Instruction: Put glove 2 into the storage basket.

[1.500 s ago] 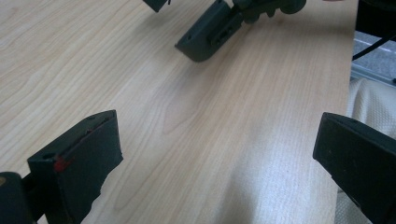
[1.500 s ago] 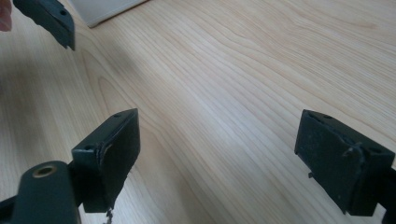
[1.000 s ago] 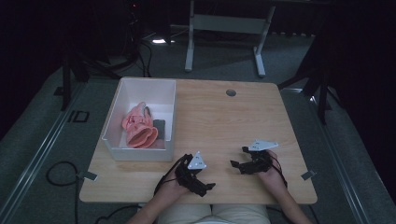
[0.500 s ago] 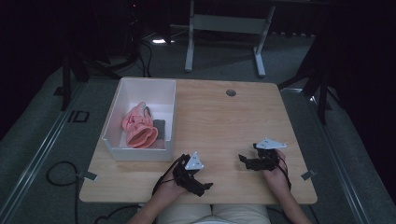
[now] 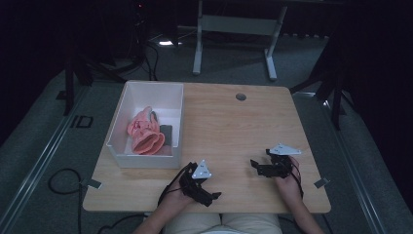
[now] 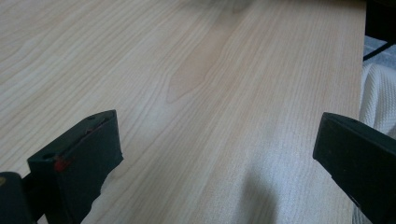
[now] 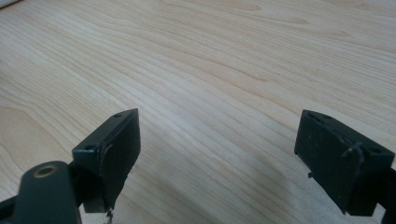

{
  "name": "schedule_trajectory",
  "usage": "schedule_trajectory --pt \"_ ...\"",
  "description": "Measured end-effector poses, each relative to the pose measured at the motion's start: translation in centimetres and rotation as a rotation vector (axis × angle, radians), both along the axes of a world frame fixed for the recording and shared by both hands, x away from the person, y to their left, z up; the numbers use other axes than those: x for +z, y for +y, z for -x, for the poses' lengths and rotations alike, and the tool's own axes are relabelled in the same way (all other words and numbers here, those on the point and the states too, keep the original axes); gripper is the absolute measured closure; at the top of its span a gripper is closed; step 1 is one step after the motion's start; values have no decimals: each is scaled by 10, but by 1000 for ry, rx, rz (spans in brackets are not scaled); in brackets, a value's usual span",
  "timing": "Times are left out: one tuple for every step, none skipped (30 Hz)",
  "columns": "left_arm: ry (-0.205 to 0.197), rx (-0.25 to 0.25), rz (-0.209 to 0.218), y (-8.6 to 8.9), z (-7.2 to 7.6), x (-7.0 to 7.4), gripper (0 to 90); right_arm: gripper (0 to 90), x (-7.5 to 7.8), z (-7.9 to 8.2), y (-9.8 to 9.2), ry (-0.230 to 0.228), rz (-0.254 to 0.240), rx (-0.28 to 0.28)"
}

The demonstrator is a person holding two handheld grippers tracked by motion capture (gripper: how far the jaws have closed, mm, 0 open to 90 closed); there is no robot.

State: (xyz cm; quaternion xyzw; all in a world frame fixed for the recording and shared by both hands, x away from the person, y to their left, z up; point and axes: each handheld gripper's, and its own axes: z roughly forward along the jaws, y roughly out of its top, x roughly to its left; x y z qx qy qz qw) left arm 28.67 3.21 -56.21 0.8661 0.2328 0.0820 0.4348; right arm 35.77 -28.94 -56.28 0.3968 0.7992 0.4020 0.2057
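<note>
Two hand-held grippers are resting low over the near edge of a light wooden worktop (image 5: 234, 131). The left hand-held gripper (image 5: 210, 196) is lying at the front edge, its jaws spread wide with bare wood grain between them in the left gripper view; a strip of white ribbed fabric (image 6: 376, 100) is showing past the worktop's edge there. The right hand-held gripper (image 5: 254, 165) is sitting to the right, well apart from the left one, its jaws likewise spread wide over bare wood and holding nothing. A white rectangular bin (image 5: 125, 161) is standing on the left part of the worktop, containing a pink crumpled item (image 5: 145, 134) and a dark grey object (image 5: 165, 132) just beside it. Both grippers are lying clear of the bin.
</note>
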Motion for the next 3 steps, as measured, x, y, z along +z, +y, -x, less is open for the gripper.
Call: schedule_trajectory --pt "1 -3 2 0 0 0 6 142 0 0 0 1 0 0" --pt "-1 -2 1 0 0 0 5 143 0 0 0 1 0 0" --pt "-1 -2 1 0 0 0 6 143 0 0 0 1 0 0"
